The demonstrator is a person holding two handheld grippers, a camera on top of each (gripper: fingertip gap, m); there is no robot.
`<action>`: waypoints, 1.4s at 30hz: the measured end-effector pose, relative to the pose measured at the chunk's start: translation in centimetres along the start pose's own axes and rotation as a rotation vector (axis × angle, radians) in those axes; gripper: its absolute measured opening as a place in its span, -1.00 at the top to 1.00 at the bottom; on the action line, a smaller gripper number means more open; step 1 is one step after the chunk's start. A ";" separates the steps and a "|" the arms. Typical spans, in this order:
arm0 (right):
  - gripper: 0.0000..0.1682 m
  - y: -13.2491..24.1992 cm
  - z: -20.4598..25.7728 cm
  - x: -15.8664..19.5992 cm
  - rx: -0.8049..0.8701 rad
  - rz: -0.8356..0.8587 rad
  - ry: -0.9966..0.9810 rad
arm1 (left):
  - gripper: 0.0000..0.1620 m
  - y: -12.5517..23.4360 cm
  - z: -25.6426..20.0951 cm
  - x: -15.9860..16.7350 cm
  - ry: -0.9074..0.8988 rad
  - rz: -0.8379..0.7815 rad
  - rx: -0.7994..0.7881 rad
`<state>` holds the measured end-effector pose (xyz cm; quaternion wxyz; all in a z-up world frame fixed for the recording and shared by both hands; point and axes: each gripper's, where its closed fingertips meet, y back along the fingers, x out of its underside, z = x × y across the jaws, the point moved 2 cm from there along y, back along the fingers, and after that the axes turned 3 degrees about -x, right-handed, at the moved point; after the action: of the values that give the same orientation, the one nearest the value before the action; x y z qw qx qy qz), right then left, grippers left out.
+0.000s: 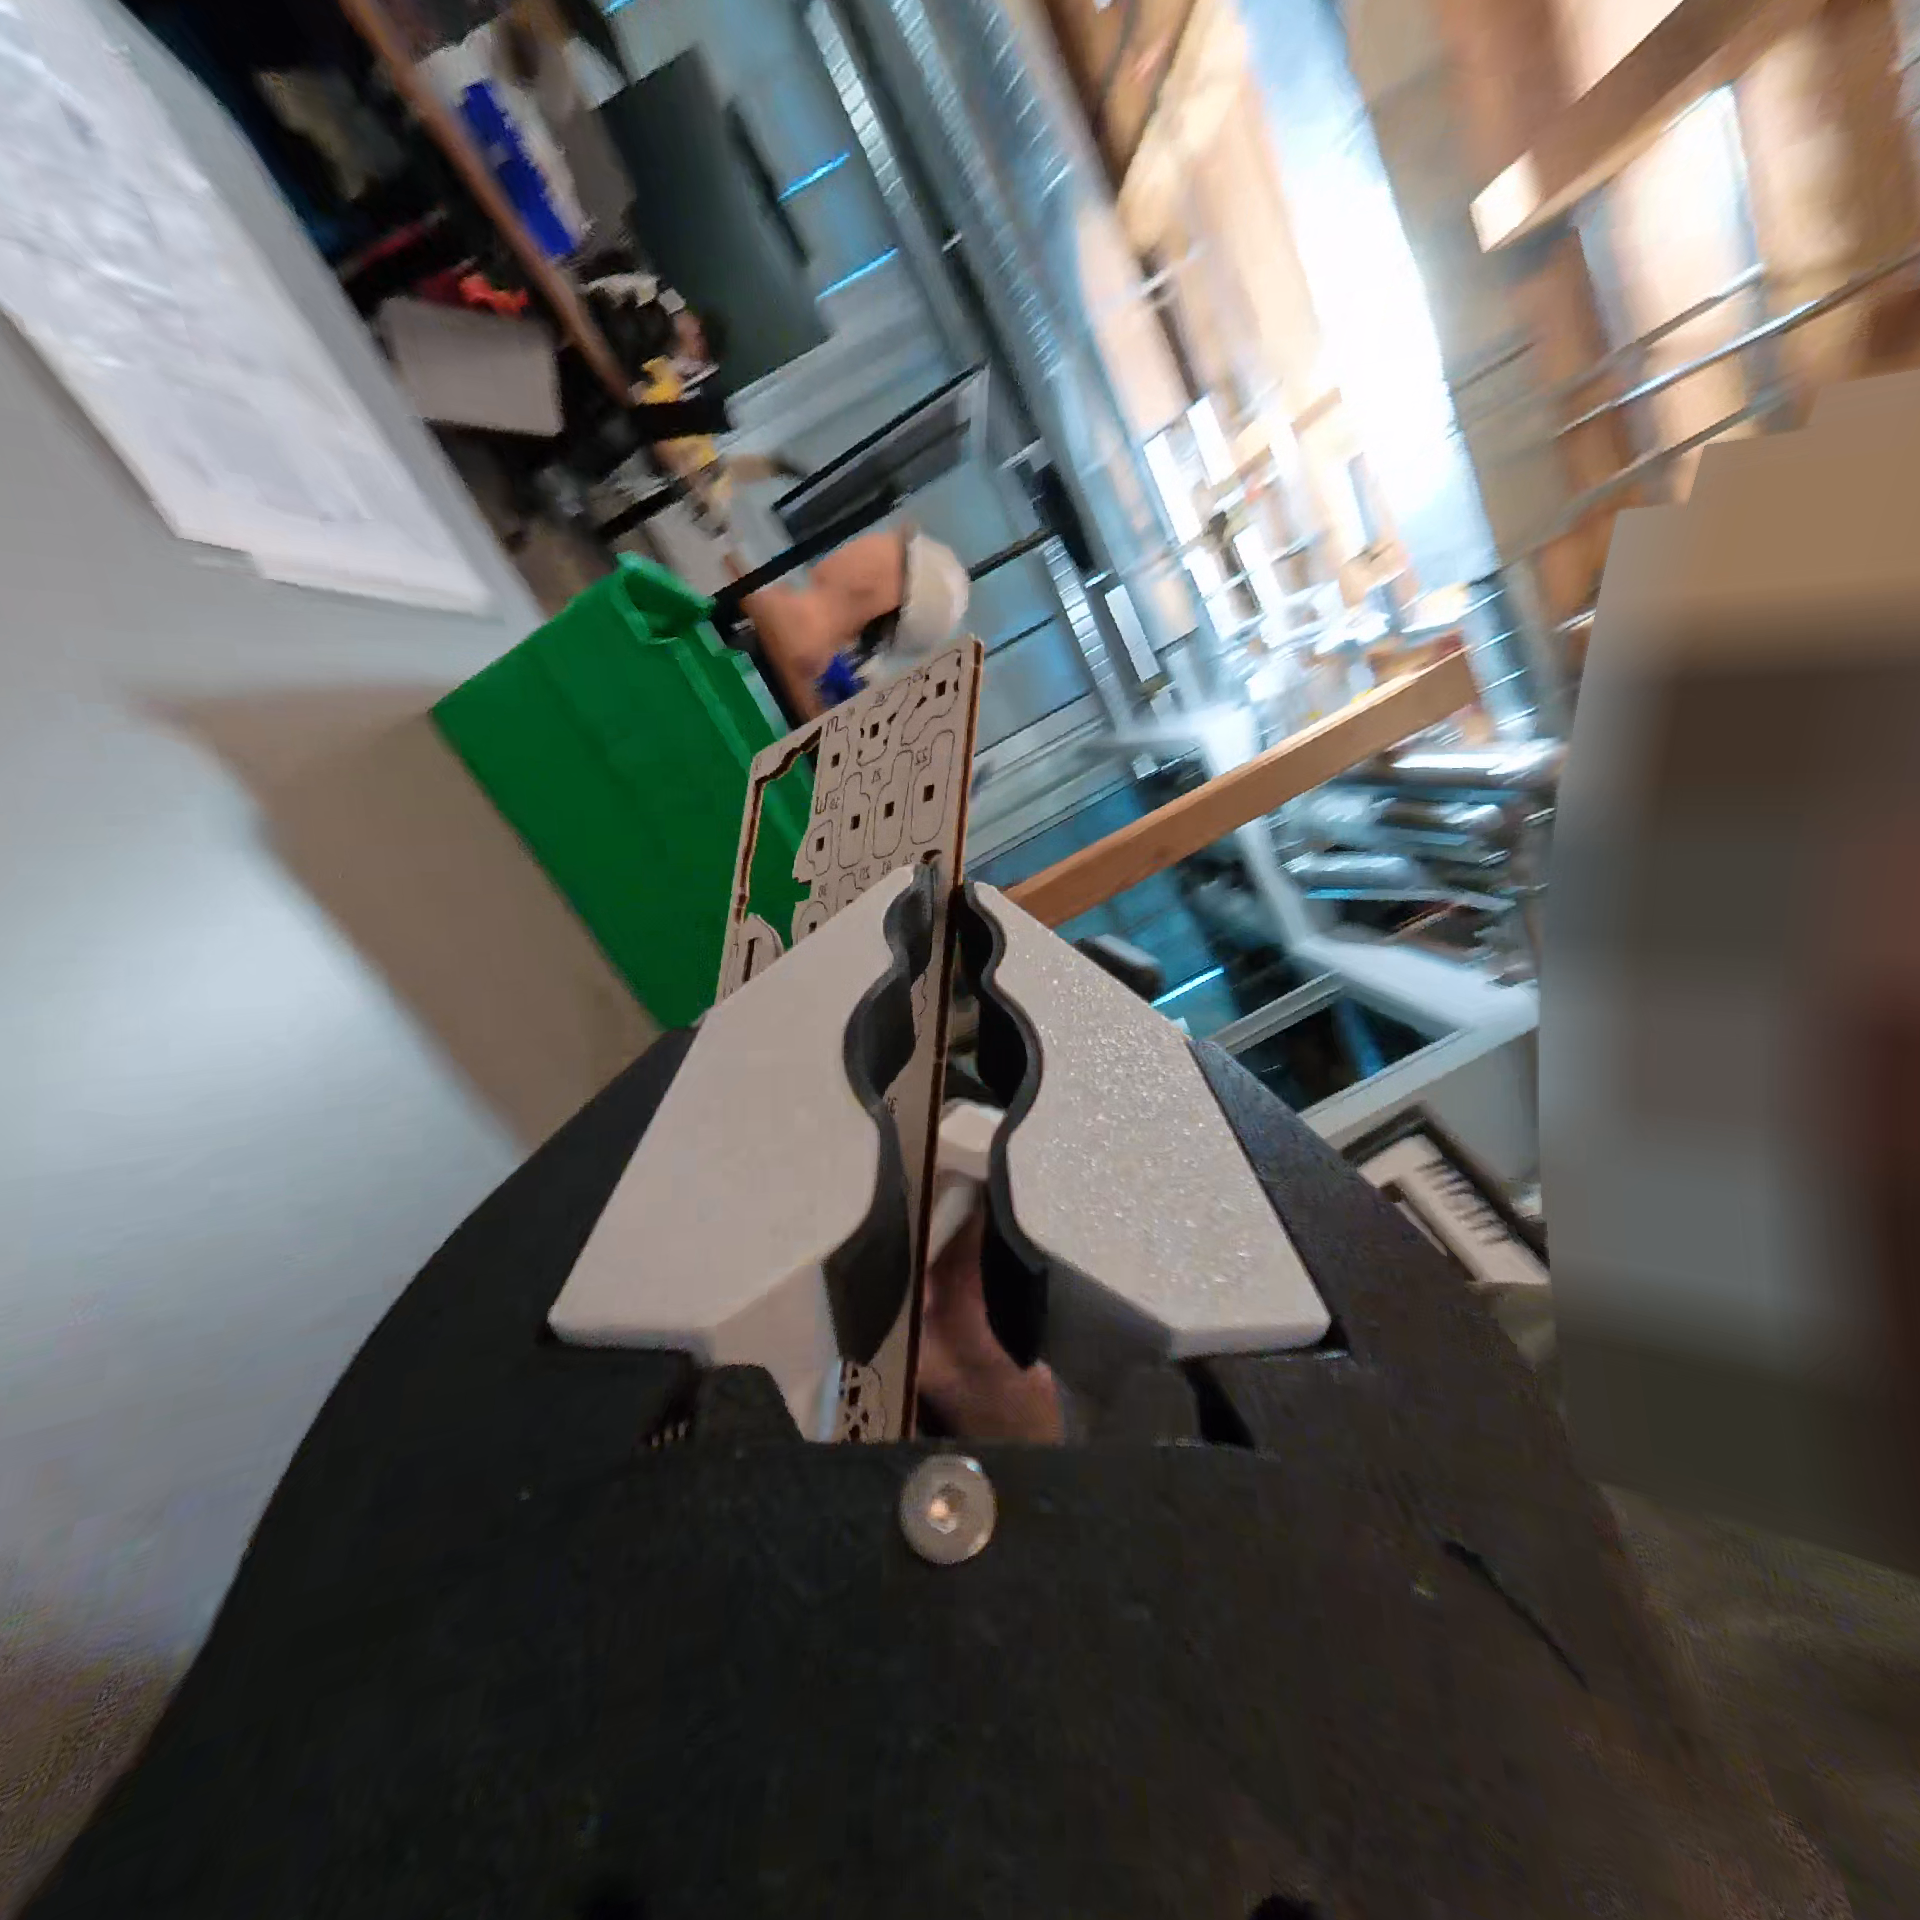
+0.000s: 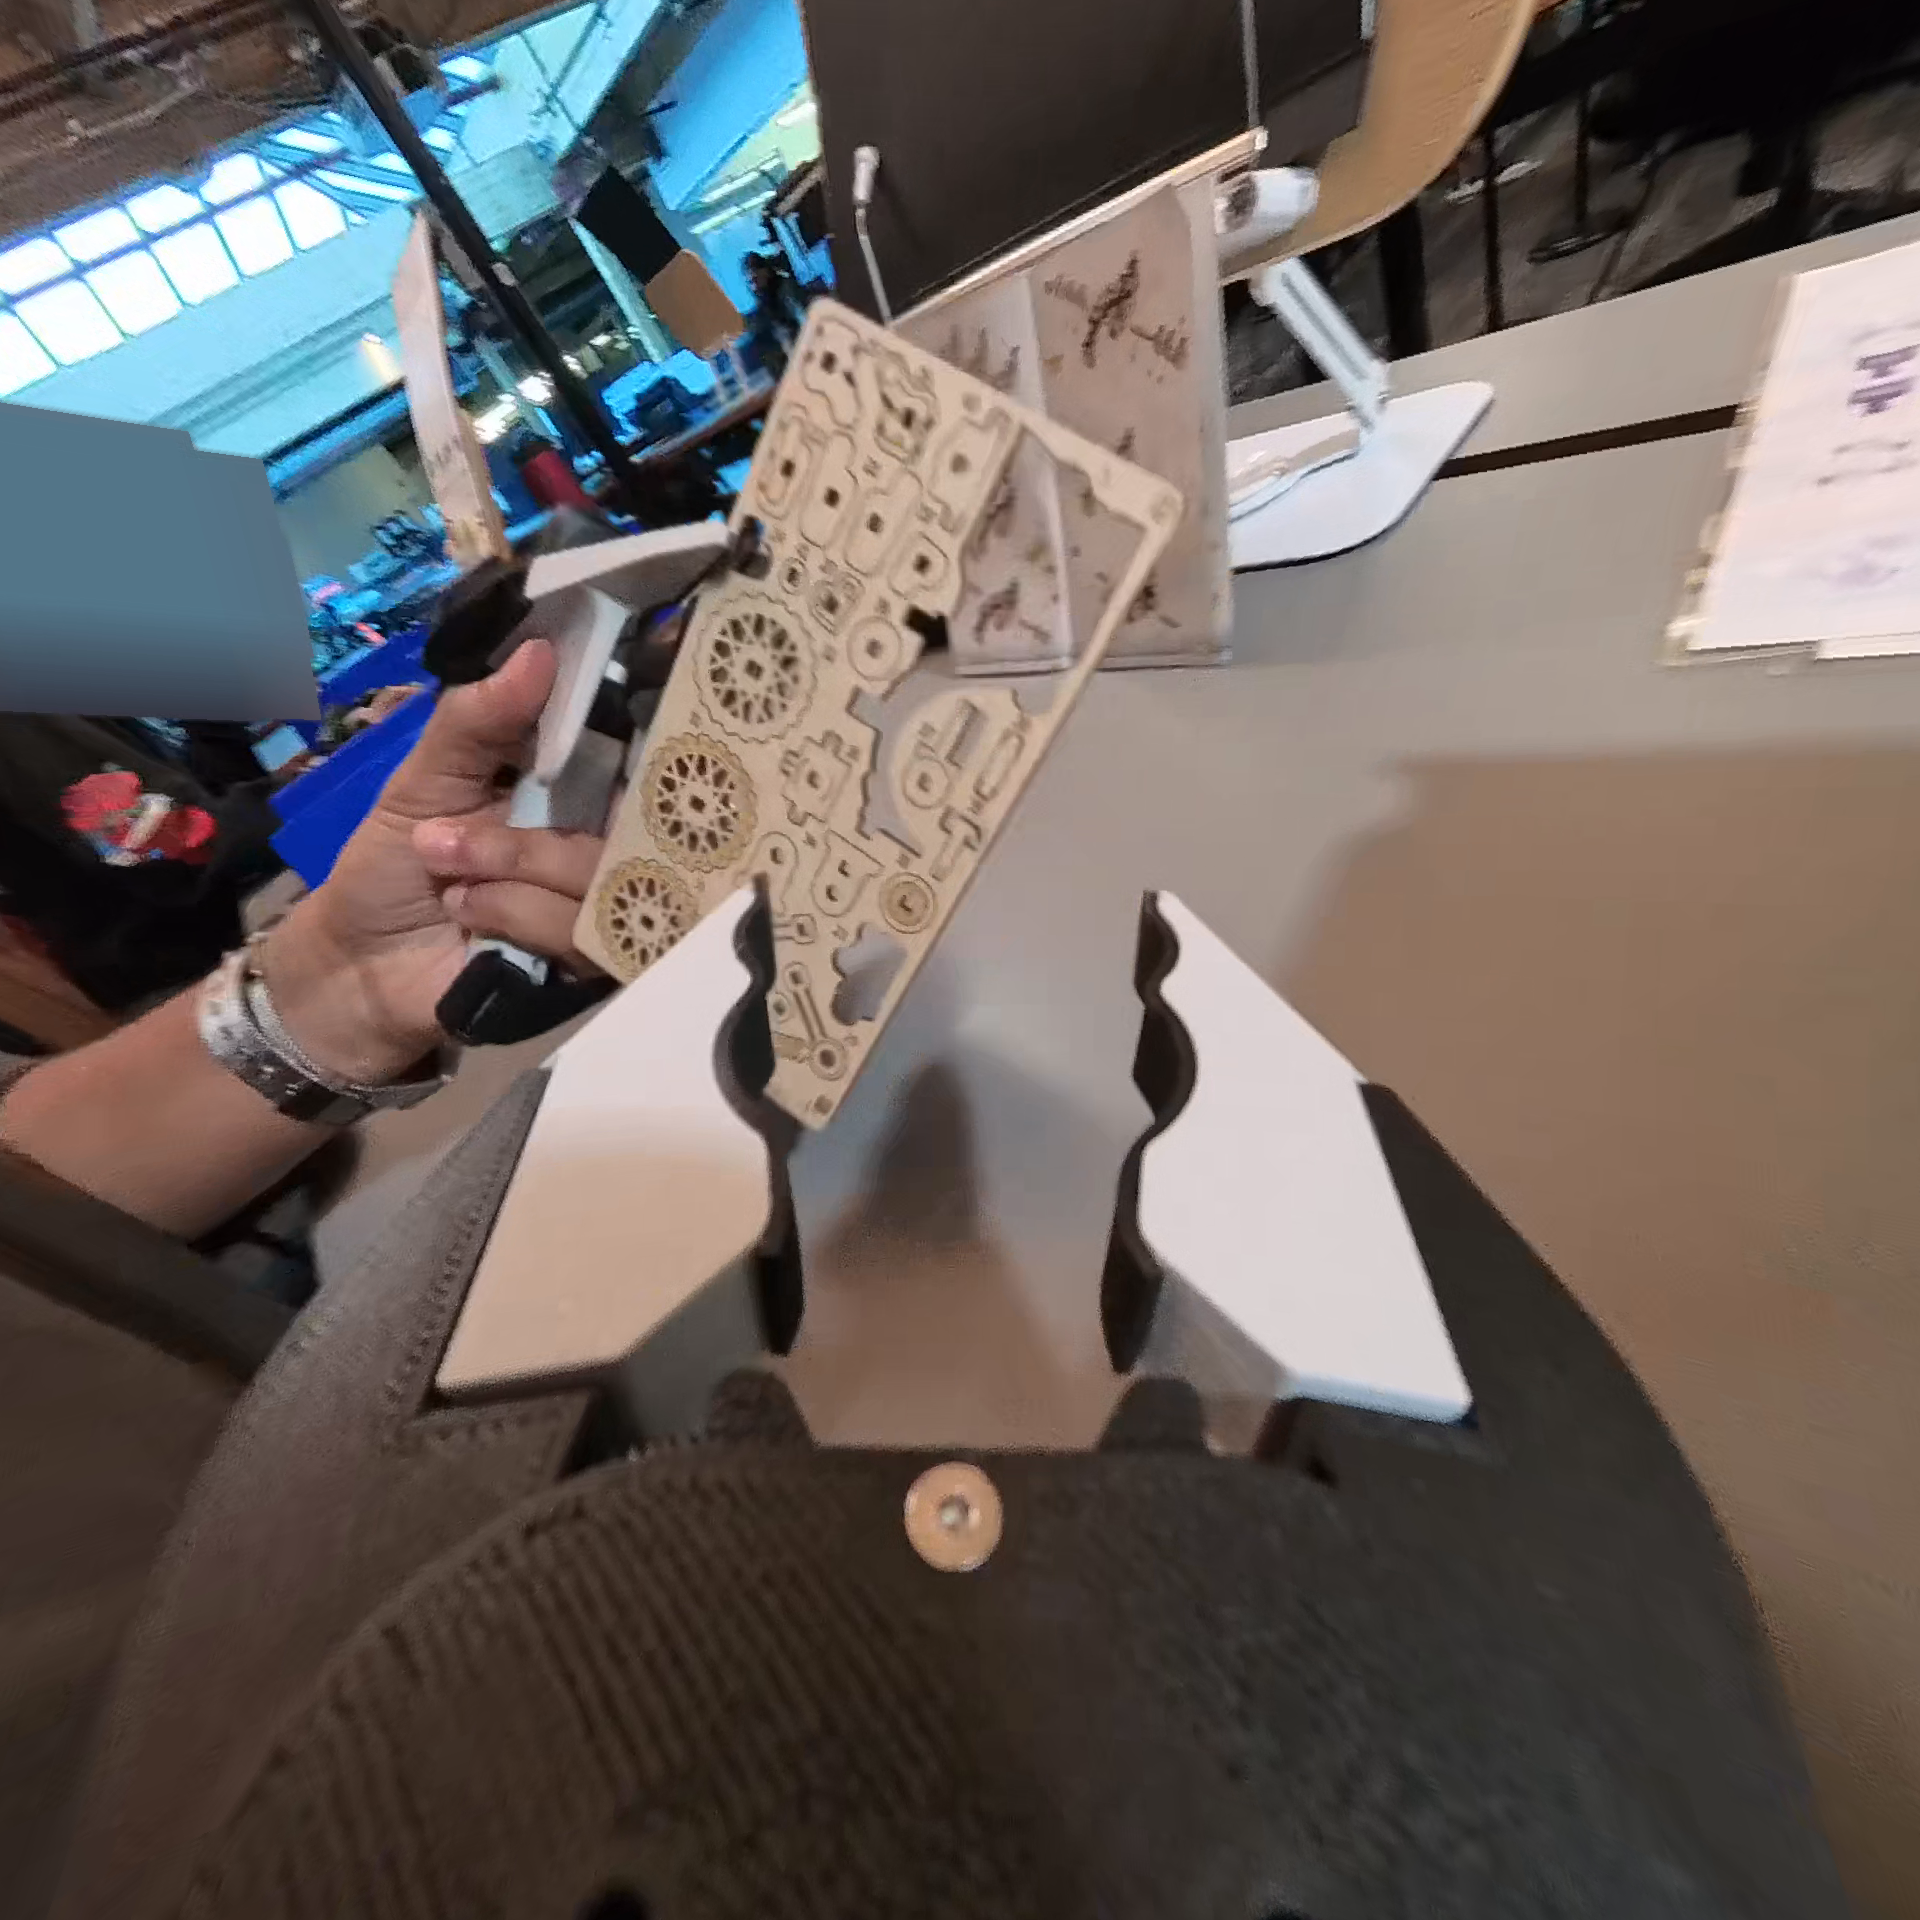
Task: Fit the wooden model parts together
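Note:
My left gripper [image 1: 948, 894] is shut on a thin laser-cut wooden sheet [image 1: 883, 769], held edge-on and raised in the air. The same sheet [image 2: 862, 665] shows flat-on in the right wrist view, with wheel and gear parts cut into it and some parts punched out. The left gripper [image 2: 743, 545] clamps its left edge there, held by a hand [image 2: 457, 831]. My right gripper [image 2: 951, 909] is open and empty. Its left finger [image 2: 665, 1049] is near the sheet's lower corner; I cannot tell whether they touch.
A grey table [image 2: 1455, 935] lies below. A folded instruction booklet [image 2: 1122, 436] stands behind the sheet. A white monitor stand [image 2: 1351, 457] and papers [image 2: 1829, 457] sit at the back right. A green bin [image 1: 613, 769] shows in the left wrist view. My hands' fingertips stand some 9 cm from each other.

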<state>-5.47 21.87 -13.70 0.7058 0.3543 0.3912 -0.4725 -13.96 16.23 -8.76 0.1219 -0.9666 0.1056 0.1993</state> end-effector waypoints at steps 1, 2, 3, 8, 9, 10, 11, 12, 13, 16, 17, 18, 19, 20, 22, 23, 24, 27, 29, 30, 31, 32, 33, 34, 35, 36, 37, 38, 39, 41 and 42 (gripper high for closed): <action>0.17 -0.3 0.8 0.1 -0.038 -0.006 -0.022 | 0.97 0.7 -0.8 -0.1 0.046 -0.024 0.060; 0.16 -0.7 1.7 0.0 -0.091 -0.022 -0.063 | 0.97 1.5 -1.5 0.0 0.093 -0.045 0.118; 0.14 -1.1 2.7 -0.1 -0.148 -0.039 -0.116 | 0.97 2.2 -2.1 0.2 0.137 -0.072 0.174; 0.43 -2.8 7.5 0.0 -0.454 -0.003 -0.256 | 0.97 4.4 -2.8 2.4 0.238 -0.097 0.235; 0.60 -3.1 7.9 -0.1 -0.487 0.011 -0.271 | 0.97 4.8 -3.0 2.5 0.194 -0.094 0.228; 0.84 -3.3 8.2 -0.3 -0.511 0.015 -0.280 | 0.97 5.3 -3.2 2.5 0.138 -0.094 0.211; 0.99 -3.3 8.6 -0.7 -0.541 0.008 -0.293 | 0.98 5.8 -3.2 2.4 0.078 -0.096 0.182; 0.99 -3.5 8.8 -1.1 -0.562 0.004 -0.318 | 0.96 6.3 -3.3 2.4 0.011 -0.094 0.157; 0.99 -3.7 8.9 -1.3 -0.574 0.004 -0.340 | 0.96 6.9 -3.5 2.4 -0.044 -0.091 0.149; 0.99 -3.6 8.9 -1.8 -0.615 -0.018 -0.369 | 0.63 8.2 -4.0 2.8 -0.136 -0.055 0.115; 0.99 -3.4 8.8 -1.7 -0.613 -0.025 -0.372 | 0.57 8.6 -3.8 3.1 -0.171 -0.040 0.093; 1.00 -3.2 8.6 -1.5 -0.603 -0.031 -0.371 | 0.55 9.1 -3.4 3.4 -0.214 -0.032 0.063; 1.00 -2.9 8.4 -1.2 -0.588 -0.030 -0.367 | 0.55 9.5 -3.0 3.6 -0.260 -0.030 0.028; 1.00 -2.5 8.3 -0.8 -0.570 -0.023 -0.356 | 0.54 9.7 -2.6 3.7 -0.292 -0.035 -0.001; 0.99 -1.8 8.2 -0.1 -0.528 -0.003 -0.316 | 0.53 9.8 -2.8 3.5 -0.309 -0.047 -0.001; 0.99 -1.4 8.4 0.1 -0.517 0.009 -0.292 | 0.52 9.7 -2.9 3.6 -0.313 -0.044 0.007; 0.99 -1.1 8.7 0.3 -0.514 0.021 -0.267 | 0.51 9.6 -2.8 3.8 -0.319 -0.035 0.000; 0.99 -0.3 10.2 0.9 -0.524 0.068 -0.174 | 0.49 8.8 -2.7 5.0 -0.335 0.007 -0.016; 0.99 -0.1 10.9 1.5 -0.511 0.102 -0.102 | 0.49 8.2 -2.7 5.9 -0.354 0.034 -0.024; 0.98 0.0 11.1 1.8 -0.501 0.112 -0.073 | 0.50 7.9 -2.8 6.3 -0.366 0.049 -0.024; 0.98 -0.1 11.2 1.8 -0.488 0.108 -0.055 | 0.57 7.6 -3.0 6.8 -0.377 0.066 -0.016; 0.98 -0.2 11.3 1.7 -0.477 0.095 -0.051 | 0.68 7.4 -3.2 7.4 -0.389 0.087 -0.001; 0.98 -0.3 11.4 1.7 -0.475 0.084 -0.054 | 0.75 7.2 -3.4 7.9 -0.403 0.105 0.012; 0.98 -0.4 11.5 1.8 -0.477 0.085 -0.058 | 0.77 7.0 -3.4 8.2 -0.414 0.115 0.013; 0.98 -0.4 11.5 1.9 -0.475 0.092 -0.056 | 0.78 6.8 -3.4 8.4 -0.422 0.118 0.010; 0.98 -0.4 11.5 2.0 -0.468 0.099 -0.047 | 0.81 6.6 -3.4 8.5 -0.426 0.115 0.007; 0.98 -0.3 11.4 2.1 -0.461 0.103 -0.037 | 0.83 6.6 -3.5 8.5 -0.428 0.112 0.006; 0.98 -0.3 11.3 2.1 -0.458 0.107 -0.029 | 0.83 6.5 -3.5 8.6 -0.431 0.111 0.005; 0.98 -0.2 11.2 2.1 -0.457 0.108 -0.024 | 0.83 6.5 -3.5 8.7 -0.434 0.110 0.002; 0.98 -0.2 11.0 2.0 -0.455 0.102 -0.031 | 0.82 6.6 -3.6 8.5 -0.435 0.097 -0.003; 0.98 -0.3 10.9 2.1 -0.459 0.098 -0.043 | 0.84 6.7 -3.6 8.3 -0.432 0.088 -0.003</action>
<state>-2.84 11.48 -10.73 0.7982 0.1929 0.4557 -0.3435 -6.92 7.56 -10.26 0.1317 -0.8961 0.1187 0.4069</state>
